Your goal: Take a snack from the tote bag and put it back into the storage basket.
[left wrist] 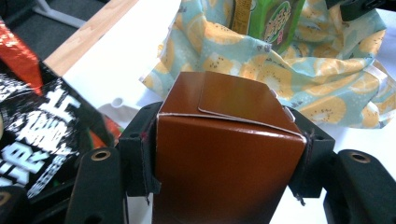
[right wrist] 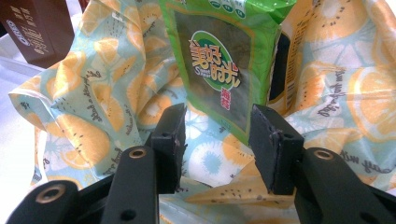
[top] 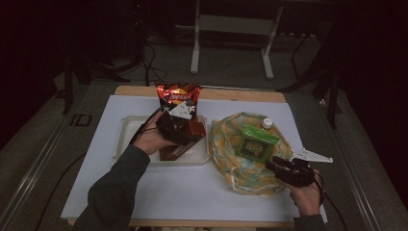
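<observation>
The brown carton (left wrist: 224, 154) sits between the pads of the left gripper (top: 179, 132), over the white tray (top: 126, 126) at about nine o'clock from the fruit-print cloth bag (top: 226, 144). It looks like a stiff cardboard box with flat, smooth sides, probably light to middling in weight; its glossy faces could slip, and its folded top flap would crush, so the two broad opposite walls just below the top are the fair place to hold it (that is where the pads sit now). The pads press on both walls, so the left gripper holds the carton at box width, though whether the grip is firm or loosening is hard to judge from here. At twelve o'clock from the tray stands a red-and-black crisp bag (top: 178, 95).

The right gripper (top: 276, 166) rests at the bag's five o'clock edge, jaws standing well apart with nothing pinched; a fold of cloth lies just beneath them. Beyond its tips a green snack packet (right wrist: 219, 65) stands in the bag, soft and crinkly. The worktop (top: 192, 185) is white.
</observation>
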`<state>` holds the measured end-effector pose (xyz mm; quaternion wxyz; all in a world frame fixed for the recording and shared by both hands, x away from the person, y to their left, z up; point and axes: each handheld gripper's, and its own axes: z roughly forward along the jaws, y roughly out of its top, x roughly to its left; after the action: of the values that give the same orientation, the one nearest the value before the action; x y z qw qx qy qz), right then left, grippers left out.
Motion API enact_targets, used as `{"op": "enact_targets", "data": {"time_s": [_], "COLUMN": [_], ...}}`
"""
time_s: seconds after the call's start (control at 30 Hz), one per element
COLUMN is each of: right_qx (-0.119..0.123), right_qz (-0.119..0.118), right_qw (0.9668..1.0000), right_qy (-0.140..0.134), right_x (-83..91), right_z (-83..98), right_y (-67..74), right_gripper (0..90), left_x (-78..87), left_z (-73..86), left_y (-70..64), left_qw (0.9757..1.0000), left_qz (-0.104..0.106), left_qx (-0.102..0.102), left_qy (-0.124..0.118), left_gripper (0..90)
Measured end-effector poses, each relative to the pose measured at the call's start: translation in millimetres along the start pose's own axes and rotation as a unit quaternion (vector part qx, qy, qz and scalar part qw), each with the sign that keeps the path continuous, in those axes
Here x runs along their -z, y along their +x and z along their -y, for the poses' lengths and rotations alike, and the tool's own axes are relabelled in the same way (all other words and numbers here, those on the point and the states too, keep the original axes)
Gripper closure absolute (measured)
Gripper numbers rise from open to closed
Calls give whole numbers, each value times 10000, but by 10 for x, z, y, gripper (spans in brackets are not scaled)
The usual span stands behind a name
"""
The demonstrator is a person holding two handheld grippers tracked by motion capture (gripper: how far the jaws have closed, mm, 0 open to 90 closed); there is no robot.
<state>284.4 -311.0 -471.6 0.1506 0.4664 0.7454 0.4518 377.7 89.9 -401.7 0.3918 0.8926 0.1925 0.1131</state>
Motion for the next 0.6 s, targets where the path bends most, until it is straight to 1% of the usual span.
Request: {"op": "enact_targets", "data": {"time_s": [0.07, 0.17, 0.33, 0.6], "right_qx": [-3, -1, -8, -3], "right_qz": [-3, -1, -1, -2], "right_qw": [10000, 10000, 10000, 10000], "right_qy": [0, 13, 9, 10], "right_x": [0, -6, -2, 2], "right_z": [1, 5, 5, 7], "right_y": [-1, -2, -4, -8], "right_gripper": [561, 561, 561, 561], "left_x": [-27, -122, -203, -287], "left_z": [-11, -51, -79, -56], "left_y": [1, -13, -33, -45], "left_qw": [10000, 9999, 9997, 9993], "left_qz": [8, 78, 186, 302], "left_qx": [1, -2, -5, 71], "left_qy": [26, 86, 159, 221], "left_gripper": [381, 380, 372, 358]}}
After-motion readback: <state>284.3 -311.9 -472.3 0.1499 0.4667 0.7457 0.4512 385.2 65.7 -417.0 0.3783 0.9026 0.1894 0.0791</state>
